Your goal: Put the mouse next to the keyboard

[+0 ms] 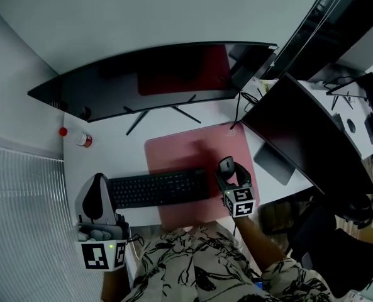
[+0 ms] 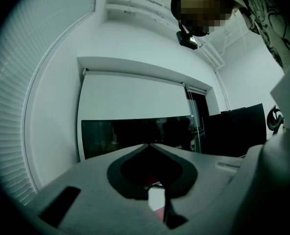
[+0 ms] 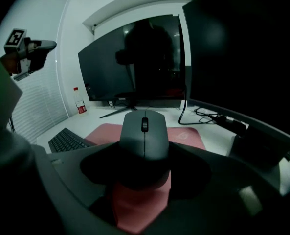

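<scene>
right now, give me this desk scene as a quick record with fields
right gripper: shut on mouse
mouse place: over pink mat, just right of keyboard
keyboard: black, right end on pink mat
left gripper: shut, empty, beside keyboard's left end
mouse lifted or resting: cannot tell

1. A wide curved monitor (image 1: 161, 74) with a dark screen stands on thin splayed legs at the back of the white surface (image 1: 111, 153).
2. A second dark monitor (image 1: 306, 137) stands angled at the right.
3. A pink mat (image 1: 180, 146) lies flat before the curved monitor.
4. A small red-capped bottle (image 1: 84, 139) stands near the left edge.
5. A black cable (image 1: 239, 109) runs between the monitors.
6. Window blinds (image 1: 22, 219) cover the left side.
</scene>
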Tool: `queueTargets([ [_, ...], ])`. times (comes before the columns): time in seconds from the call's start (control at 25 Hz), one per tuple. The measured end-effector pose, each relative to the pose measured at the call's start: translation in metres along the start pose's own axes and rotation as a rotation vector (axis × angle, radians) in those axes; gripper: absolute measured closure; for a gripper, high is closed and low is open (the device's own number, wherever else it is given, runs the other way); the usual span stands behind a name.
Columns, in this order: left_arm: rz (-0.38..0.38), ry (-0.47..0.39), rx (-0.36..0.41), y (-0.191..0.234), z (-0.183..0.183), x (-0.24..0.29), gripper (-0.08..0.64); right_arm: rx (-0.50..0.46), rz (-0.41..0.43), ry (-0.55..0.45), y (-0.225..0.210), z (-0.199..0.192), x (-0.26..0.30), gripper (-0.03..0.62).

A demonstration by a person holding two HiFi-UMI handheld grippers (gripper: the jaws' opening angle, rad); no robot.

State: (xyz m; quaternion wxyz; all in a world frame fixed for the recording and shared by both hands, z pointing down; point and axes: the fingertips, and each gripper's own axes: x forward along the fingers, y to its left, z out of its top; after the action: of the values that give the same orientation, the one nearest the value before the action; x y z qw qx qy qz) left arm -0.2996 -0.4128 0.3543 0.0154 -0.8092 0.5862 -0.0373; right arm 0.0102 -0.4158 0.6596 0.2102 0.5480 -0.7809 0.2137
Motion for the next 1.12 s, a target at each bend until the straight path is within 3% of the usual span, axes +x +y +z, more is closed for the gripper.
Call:
queueTargets([
  [0.52, -0.028, 0.015, -0.013, -0.005, -0.010, 0.003, 0.561, 0.054, -0.031, 0.223, 0.010, -0.076, 0.022, 0.293],
  [1.12, -0.032, 0.014, -0.019, -0.002, -0.012, 0.003, 0.561, 0.107, -0.066, 0.311, 0.011, -0.087, 0.028, 0.295],
])
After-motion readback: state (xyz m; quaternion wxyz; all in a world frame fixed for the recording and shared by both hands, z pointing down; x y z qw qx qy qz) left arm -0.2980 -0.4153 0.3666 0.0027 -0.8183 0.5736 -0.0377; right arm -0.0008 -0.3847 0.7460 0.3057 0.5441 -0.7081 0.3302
